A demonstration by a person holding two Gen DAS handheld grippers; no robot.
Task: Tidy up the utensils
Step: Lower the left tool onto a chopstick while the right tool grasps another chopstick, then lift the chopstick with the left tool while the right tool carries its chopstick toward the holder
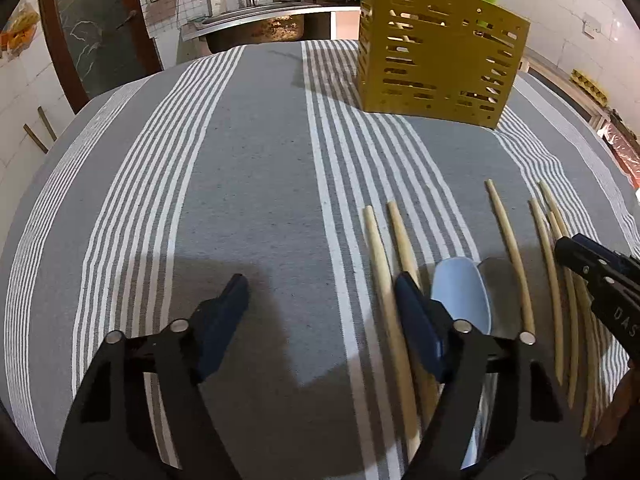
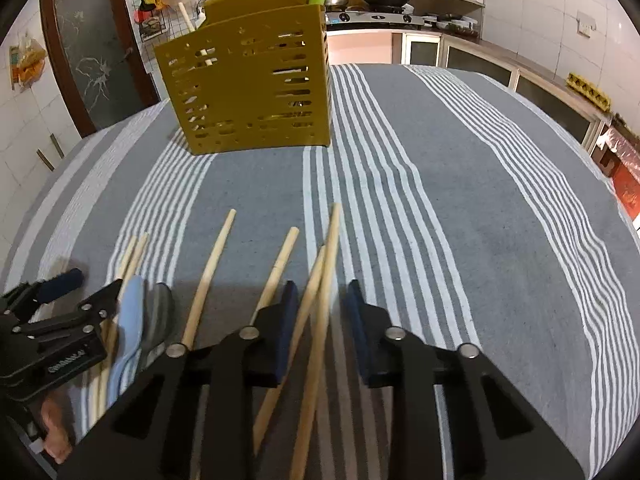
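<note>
Over the striped cloth (image 1: 256,184), both grippers tilt steeply downward. Left gripper (image 1: 320,300): jaws spread wide, gripping nothing, its right finger touching a chopstick beside the blue spoon (image 1: 464,292). Right gripper (image 2: 320,312): jaws partly open, straddling a pair of chopsticks (image 2: 324,276) without pinching them. Yellow utensil holder (image 2: 248,80): upright, well behind.

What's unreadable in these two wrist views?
- Lower ends of the chopsticks: right wrist view, hidden under the right claw and cut by the bottom edge.
- Spoon handles: left wrist view, hidden behind the left claw.
- Contents of the yellow holder: both views, only slivers show through slots.
- Whether the right claw presses on the chopsticks: unclear.
</note>
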